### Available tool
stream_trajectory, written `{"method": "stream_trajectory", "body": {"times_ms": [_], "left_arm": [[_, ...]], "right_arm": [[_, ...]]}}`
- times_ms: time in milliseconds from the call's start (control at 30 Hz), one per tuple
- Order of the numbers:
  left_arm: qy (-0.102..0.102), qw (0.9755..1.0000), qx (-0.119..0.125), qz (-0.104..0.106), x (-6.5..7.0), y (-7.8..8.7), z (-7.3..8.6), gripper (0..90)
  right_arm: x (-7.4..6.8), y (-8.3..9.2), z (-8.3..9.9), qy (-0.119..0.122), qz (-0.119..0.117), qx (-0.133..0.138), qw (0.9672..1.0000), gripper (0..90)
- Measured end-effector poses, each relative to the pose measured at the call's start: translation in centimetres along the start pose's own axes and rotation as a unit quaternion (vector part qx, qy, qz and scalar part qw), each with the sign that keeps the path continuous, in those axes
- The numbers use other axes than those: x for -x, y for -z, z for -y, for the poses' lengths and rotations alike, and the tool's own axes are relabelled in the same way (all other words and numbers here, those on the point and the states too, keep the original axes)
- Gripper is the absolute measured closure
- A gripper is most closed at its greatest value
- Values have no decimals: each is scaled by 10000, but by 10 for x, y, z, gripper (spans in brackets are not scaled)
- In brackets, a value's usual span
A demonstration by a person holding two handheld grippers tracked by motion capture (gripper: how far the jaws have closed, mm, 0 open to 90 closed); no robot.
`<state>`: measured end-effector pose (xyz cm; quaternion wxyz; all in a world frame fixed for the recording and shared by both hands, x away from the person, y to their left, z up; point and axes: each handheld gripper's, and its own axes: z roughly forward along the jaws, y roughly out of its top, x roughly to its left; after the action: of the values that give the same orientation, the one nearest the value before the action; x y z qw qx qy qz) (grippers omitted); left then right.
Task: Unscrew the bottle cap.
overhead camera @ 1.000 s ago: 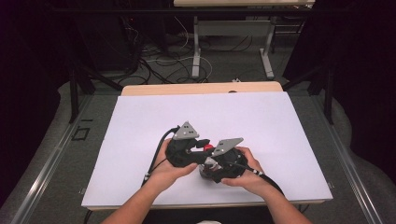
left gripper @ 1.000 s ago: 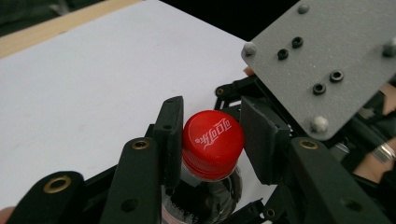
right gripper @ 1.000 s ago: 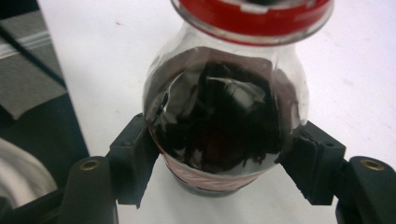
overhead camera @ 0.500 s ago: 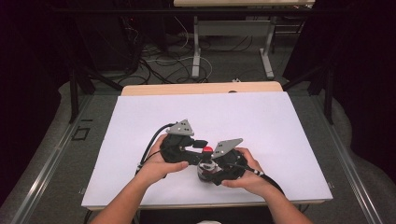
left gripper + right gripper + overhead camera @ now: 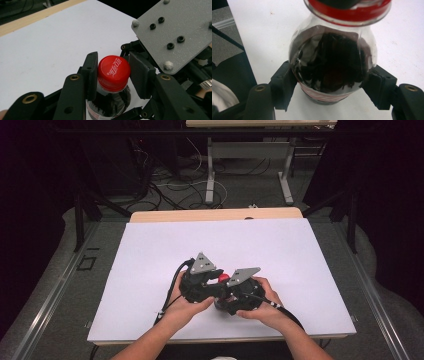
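Note:
A small cola bottle [image 5: 332,65] with dark drink and a red cap [image 5: 113,72] stands near the front middle of the white table [image 5: 150,255]. My left gripper [image 5: 113,75] is shut on the cap, with a black pad [image 5: 92,75] pressed to each side of it. My right gripper [image 5: 329,93] is shut on the bottle's body just above the label, its pads [image 5: 284,86] against the glossy wall. In the high view the two grippers sit close together around the cap [image 5: 223,278], each held by a hand.
The white sheet covers most of the table, with a wooden strip [image 5: 215,215] at the far edge. Beyond it are table legs [image 5: 210,175] and cables on the floor. The right gripper's grey plate [image 5: 175,32] stands close beside the left jaws.
The left gripper has shifted slightly and turned a little around the cap. The right gripper and the bottle stay in about the same place.

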<state>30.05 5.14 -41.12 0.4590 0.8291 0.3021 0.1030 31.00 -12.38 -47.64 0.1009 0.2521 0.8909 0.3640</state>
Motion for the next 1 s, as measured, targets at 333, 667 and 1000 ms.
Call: {"method": "stream_trajectory", "body": {"times_ms": [333, 667, 1000], "left_arm": [[-822, 9865, -435, 1347, -32, 1, -9, 530], [-761, 9917, -184, 1024, -27, -8, -4, 609], [-324, 9993, 194, 7, -4, -11, -2, 537]], "right_arm": [[-2, 2, -2, 199, -286, 33, 9994, 319], [1, -1, -1, 87, -129, 54, 9999, 319], [5, 1, -2, -96, 132, 50, 9999, 319]]}}
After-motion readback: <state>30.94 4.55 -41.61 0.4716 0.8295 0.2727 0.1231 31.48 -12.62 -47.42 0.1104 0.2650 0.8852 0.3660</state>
